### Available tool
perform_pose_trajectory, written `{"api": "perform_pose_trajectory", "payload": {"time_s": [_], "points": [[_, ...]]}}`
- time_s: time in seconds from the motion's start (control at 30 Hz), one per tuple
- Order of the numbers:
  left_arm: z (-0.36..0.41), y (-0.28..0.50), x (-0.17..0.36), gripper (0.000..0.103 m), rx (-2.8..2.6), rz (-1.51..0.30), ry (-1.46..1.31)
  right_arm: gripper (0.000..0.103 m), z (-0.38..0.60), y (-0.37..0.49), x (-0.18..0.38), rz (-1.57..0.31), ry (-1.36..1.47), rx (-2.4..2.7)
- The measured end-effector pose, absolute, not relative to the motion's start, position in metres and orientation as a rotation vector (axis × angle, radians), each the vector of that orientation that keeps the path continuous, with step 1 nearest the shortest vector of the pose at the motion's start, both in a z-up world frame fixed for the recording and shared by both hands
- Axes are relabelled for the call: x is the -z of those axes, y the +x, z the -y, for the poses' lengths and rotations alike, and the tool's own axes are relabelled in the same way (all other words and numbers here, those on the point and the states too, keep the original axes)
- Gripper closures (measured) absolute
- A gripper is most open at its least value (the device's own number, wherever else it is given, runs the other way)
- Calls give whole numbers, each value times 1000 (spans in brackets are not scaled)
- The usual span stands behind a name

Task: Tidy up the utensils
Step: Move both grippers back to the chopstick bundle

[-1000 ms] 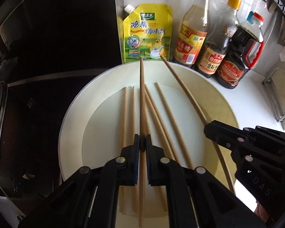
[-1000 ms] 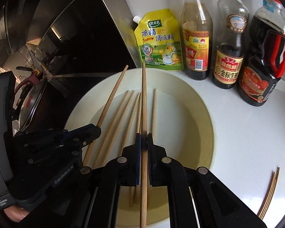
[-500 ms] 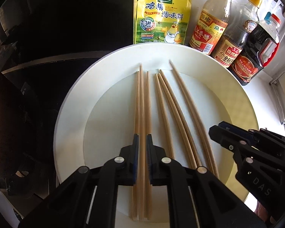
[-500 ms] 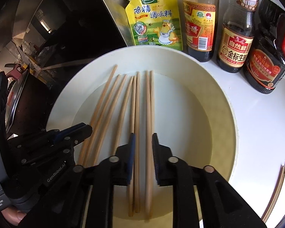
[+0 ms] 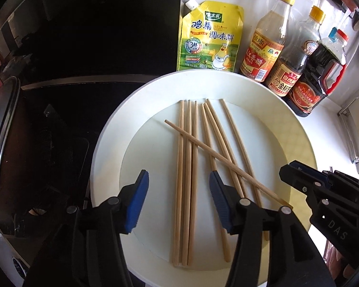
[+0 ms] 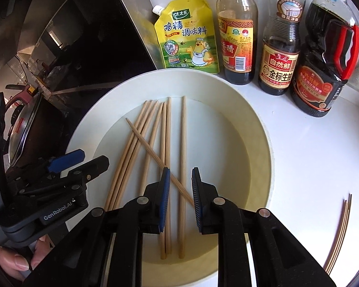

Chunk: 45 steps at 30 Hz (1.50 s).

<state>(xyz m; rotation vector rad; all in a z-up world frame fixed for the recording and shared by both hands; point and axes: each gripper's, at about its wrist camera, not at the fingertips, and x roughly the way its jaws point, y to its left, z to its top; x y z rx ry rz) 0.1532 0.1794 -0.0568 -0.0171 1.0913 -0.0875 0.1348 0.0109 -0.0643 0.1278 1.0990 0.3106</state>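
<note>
Several wooden chopsticks (image 5: 188, 157) lie lengthwise in a large white plate (image 5: 296, 143). One chopstick (image 5: 217, 155) lies slantwise across the others. My left gripper (image 5: 178, 183) is wide open and empty, above the near ends of the chopsticks. My right gripper (image 6: 180, 177) is open and empty above the plate (image 6: 258, 148), over the slanted chopstick (image 6: 155, 159) and the parallel chopsticks (image 6: 183, 148). Each gripper shows in the other's view: the right one (image 5: 323, 191) at the right, the left one (image 6: 59, 169) at the left.
A yellow seasoning pouch (image 5: 210, 40) and three sauce bottles (image 5: 265, 47) stand behind the plate against the wall. A dark stove with a pot lid (image 6: 21, 129) is to the left. A few thin sticks (image 6: 339, 229) lie on the white counter at the right.
Both grippers held a chopstick a second ago, lowered them onto the plate and opened. They have drawn back, and one chopstick now lies slantwise across the rest.
</note>
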Motion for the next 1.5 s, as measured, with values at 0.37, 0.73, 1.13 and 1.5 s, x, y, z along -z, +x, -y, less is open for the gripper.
{"api": "perform_pose_trajectory", "payload": {"time_s": [0.37,0.73,1.13,1.5], "points": [[-166,130,33,50,122,-1033,16,78,9,102,44,-1049,147,-282],[-137,105,19,47,179,-1007,48,76,42,62,35,-1020,182,-234],[-65,87,26,36,299,-1032,63,66,124,8,41,-1025,163,-76],[23,59,42,29,411,-1055,108,60,227,-35,80,-1081,205,87]]}}
